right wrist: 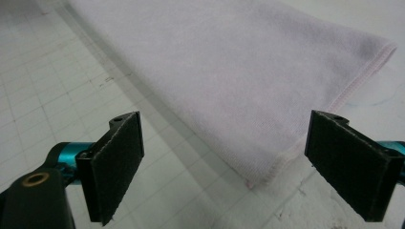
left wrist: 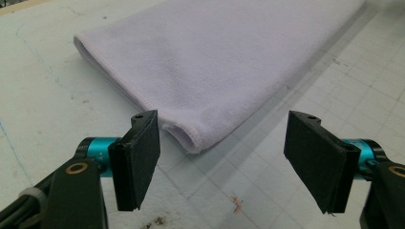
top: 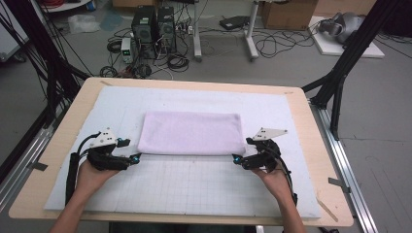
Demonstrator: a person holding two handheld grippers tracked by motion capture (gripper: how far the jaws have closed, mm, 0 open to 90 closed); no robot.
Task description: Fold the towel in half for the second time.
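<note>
Left gripper (top: 137,156) spread wide at the near left corner of one folded towel (top: 190,132), right gripper (top: 235,158) likewise at its near right corner, both empty, towel mid-worktop (top: 63,141).

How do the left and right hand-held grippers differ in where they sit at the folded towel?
The left hand-held gripper sits at the near left corner of the lavender towel; the right hand-held gripper sits at its near right corner. The left one's pad nearly meets the hem; the right one's jaws stand clear of it. Both are open, holding nothing.
</note>
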